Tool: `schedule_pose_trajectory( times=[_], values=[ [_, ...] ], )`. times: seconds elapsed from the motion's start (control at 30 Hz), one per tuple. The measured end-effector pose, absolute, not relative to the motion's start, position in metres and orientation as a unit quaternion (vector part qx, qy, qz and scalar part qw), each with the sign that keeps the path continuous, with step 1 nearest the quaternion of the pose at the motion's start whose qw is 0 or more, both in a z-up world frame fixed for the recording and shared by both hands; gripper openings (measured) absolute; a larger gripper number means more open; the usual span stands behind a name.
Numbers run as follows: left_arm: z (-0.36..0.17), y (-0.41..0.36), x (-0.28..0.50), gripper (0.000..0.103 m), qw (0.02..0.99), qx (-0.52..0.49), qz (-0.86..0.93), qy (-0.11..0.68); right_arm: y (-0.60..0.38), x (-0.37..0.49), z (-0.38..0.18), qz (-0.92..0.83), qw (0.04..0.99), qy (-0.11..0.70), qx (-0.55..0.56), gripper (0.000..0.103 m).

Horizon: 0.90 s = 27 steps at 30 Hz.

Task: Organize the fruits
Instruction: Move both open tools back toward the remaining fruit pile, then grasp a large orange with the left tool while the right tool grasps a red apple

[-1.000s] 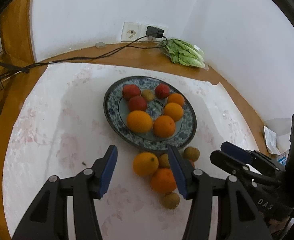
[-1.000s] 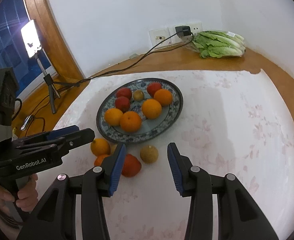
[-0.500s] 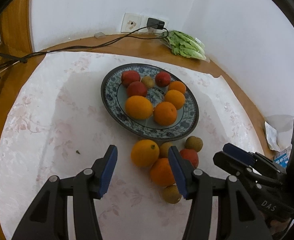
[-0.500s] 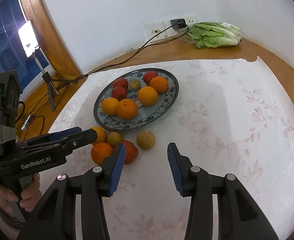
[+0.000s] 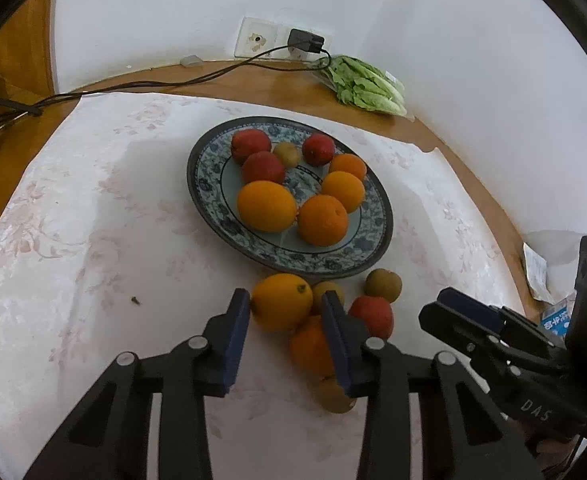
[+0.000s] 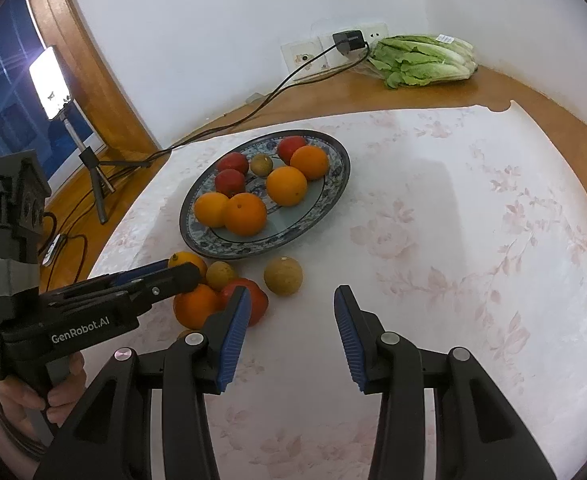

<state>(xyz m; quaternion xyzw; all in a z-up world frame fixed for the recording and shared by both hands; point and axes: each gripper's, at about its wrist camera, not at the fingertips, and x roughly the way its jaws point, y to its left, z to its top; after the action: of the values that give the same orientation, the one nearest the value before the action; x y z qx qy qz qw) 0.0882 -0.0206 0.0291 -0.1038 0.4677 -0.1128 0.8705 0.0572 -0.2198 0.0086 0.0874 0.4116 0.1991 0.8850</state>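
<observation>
left wrist view: open left gripper (image 5: pixel 285 314) has advanced to straddle the round yellow-orange citrus fruit (image 5: pixel 281 306) beside the blue patterned plate (image 5: pixel 213 200); a grasp looks imminent. right gripper (image 6: pixel 291 322) hangs open, empty.

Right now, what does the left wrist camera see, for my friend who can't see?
The left tool is open around a loose orange on the tablecloth. Behind it, a blue-patterned plate holds oranges and red fruits.

Loose fruit cluster (image 5: pixel 325 320) crowds plate (image 5: pixel 205 184) near rim — cloth (image 6: pixel 473 240) rightward open.
</observation>
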Motion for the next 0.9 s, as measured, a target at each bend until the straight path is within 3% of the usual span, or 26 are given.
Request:
schedule_pose_trajectory(
  times=[0.9],
  values=[
    [0.038,0.009,0.079,0.034,0.882,-0.116,-0.078,0.450,-0.196,0.053,0.000,0.224,0.873,0.425,0.082,0.044]
  ],
)
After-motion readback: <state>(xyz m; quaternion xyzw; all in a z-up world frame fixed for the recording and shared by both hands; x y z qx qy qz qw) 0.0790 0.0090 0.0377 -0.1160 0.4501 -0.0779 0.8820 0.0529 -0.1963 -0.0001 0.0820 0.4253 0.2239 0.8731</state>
